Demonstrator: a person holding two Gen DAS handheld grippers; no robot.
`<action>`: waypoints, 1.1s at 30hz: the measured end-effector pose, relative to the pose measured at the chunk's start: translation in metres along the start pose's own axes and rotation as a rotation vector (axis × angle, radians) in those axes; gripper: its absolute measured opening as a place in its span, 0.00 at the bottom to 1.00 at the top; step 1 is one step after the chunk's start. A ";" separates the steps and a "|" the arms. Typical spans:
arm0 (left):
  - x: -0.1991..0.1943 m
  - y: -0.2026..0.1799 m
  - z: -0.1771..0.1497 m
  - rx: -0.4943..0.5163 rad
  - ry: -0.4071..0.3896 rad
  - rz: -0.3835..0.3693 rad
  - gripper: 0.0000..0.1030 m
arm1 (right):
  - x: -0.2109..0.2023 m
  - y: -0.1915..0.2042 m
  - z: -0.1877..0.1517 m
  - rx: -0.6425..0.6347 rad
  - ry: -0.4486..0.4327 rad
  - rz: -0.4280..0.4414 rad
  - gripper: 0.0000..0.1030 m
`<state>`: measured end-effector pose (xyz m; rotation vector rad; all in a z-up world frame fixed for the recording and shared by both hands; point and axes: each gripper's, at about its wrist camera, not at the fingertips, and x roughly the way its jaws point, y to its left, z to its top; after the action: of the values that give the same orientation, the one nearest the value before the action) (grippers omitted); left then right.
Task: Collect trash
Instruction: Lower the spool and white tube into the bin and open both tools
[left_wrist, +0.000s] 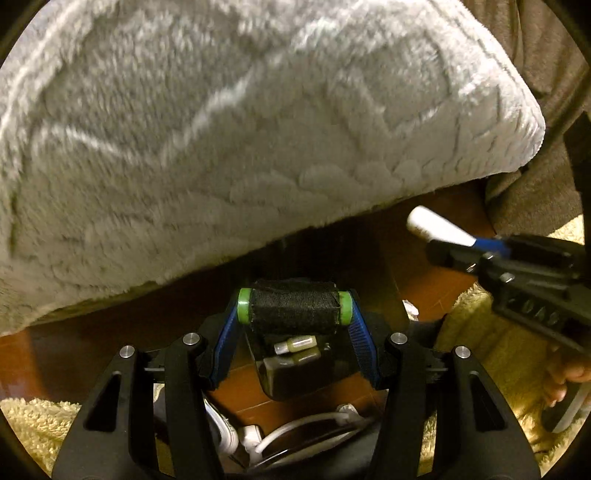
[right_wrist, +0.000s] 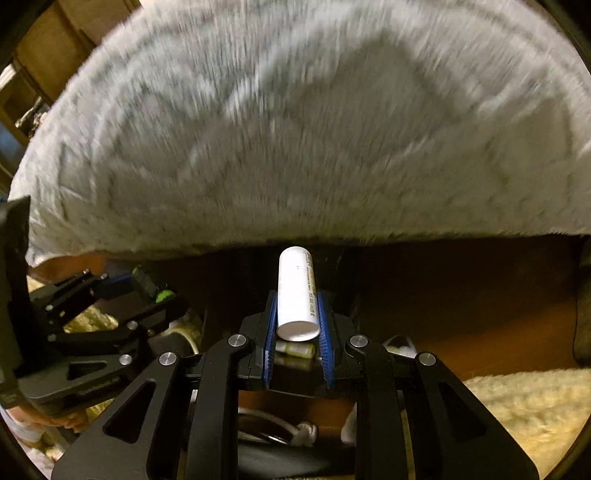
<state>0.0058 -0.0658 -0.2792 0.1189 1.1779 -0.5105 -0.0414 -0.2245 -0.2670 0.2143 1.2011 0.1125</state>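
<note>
My left gripper (left_wrist: 293, 308) is shut on a black roll with green ends (left_wrist: 293, 306), held crosswise between its blue fingers. It also shows at the left of the right wrist view (right_wrist: 147, 291). My right gripper (right_wrist: 297, 314) is shut on a white tube (right_wrist: 297, 291) that points forward between its blue pads. The tube (left_wrist: 436, 225) and the right gripper (left_wrist: 476, 251) show at the right of the left wrist view. Both grippers hover just in front of a large grey fluffy cushion (left_wrist: 240, 129).
The grey cushion (right_wrist: 314, 129) fills the upper part of both views. A brown wooden floor (right_wrist: 461, 295) lies below. A cream shaggy rug (right_wrist: 517, 406) lies at the right, and white cables (left_wrist: 295, 428) lie on the floor under the left gripper. Brown fabric (left_wrist: 535, 55) is at the far right.
</note>
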 end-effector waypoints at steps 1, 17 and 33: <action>0.003 0.000 -0.001 0.003 0.008 -0.006 0.50 | 0.004 0.001 -0.001 -0.004 0.007 -0.006 0.21; 0.013 -0.003 0.005 0.012 0.026 0.004 0.77 | 0.002 -0.023 0.017 0.083 0.009 0.002 0.42; -0.105 -0.006 0.029 0.022 -0.251 0.023 0.92 | -0.145 -0.031 0.059 0.057 -0.378 0.019 0.92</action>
<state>-0.0015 -0.0474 -0.1724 0.0841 0.9253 -0.5031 -0.0388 -0.2898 -0.1215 0.2833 0.8270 0.0513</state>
